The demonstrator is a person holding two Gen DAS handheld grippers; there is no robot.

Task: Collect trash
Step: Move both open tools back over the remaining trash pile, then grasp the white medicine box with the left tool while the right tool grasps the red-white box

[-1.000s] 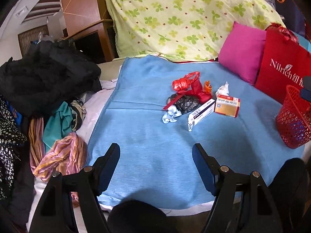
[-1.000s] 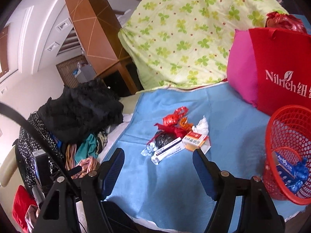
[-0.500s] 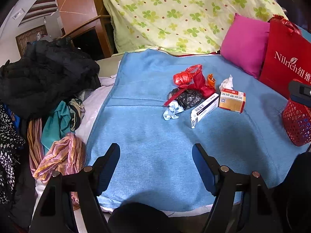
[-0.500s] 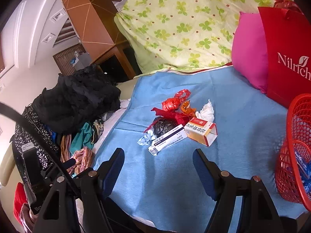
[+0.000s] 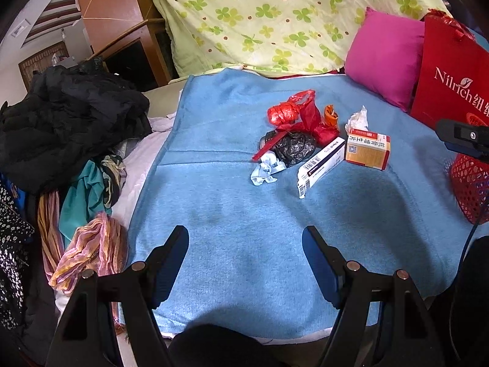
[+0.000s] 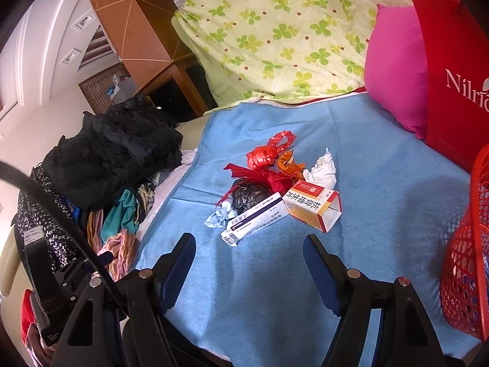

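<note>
A small heap of trash lies on the blue blanket (image 5: 232,226): an orange-and-white carton (image 5: 366,152) (image 6: 313,208), a long white box (image 5: 321,166) (image 6: 256,218), a black crumpled bag (image 5: 295,150) (image 6: 249,197), red plastic wrappers (image 5: 293,116) (image 6: 266,156), a white tissue (image 5: 357,119) (image 6: 321,169) and a pale blue scrap (image 5: 264,172) (image 6: 217,217). My left gripper (image 5: 246,244) is open over bare blanket, short of the heap. My right gripper (image 6: 249,250) is open too, its fingers empty, just short of the long white box. A red mesh basket (image 5: 470,183) (image 6: 464,260) stands at the right.
A pile of dark and coloured clothes (image 5: 70,134) (image 6: 116,153) fills the left side. A pink pillow (image 5: 385,55), a red paper bag (image 5: 452,70) (image 6: 452,70) and a clover-print quilt (image 5: 275,15) line the back. The other gripper's body (image 5: 464,137) shows at the right edge.
Both grippers have moved forward and down toward the trash heap, which now looks larger and nearer, the right one more. Their jaws have kept the same width.
</note>
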